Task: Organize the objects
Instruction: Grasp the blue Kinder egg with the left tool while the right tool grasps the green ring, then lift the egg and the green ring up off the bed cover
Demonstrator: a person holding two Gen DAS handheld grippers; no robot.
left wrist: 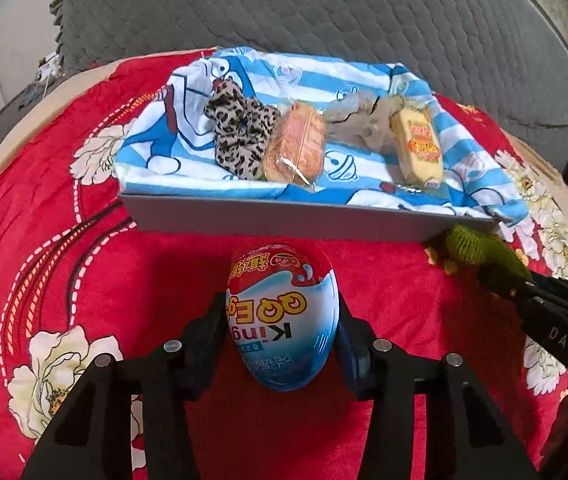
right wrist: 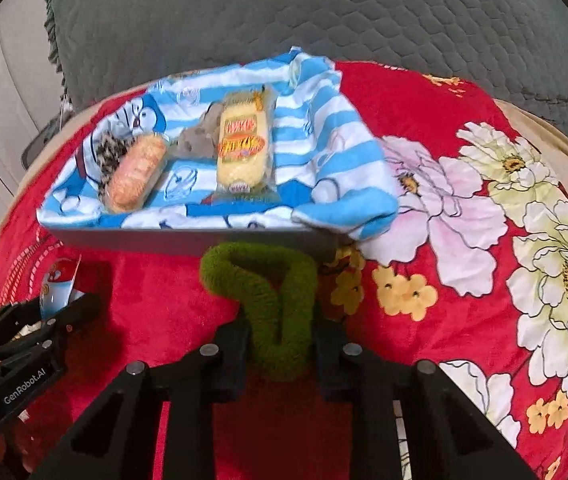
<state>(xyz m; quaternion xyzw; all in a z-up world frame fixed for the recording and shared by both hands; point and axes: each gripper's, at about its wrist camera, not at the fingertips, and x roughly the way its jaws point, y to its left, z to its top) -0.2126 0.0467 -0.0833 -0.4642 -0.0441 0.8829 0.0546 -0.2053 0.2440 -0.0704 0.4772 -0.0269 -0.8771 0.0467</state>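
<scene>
The left tongs (left wrist: 282, 332) clench a foil-wrapped toy egg (left wrist: 283, 316) across its middle — a light, rigid, slick shell, so I judge the grip safest at the widest girth, where the pads sit. Its long axis runs away from the camera, the red end pointing at the grey box (left wrist: 284, 218) lined with a striped blue cloth (left wrist: 364, 76).

The right tongs (right wrist: 282, 338) pinch a green knitted loop (right wrist: 260, 292) — soft, light, squashy, unlikely to slip. It stretches toward the box, closed end farthest. Both hover over the red floral blanket (right wrist: 404, 80), just before the box.
</scene>
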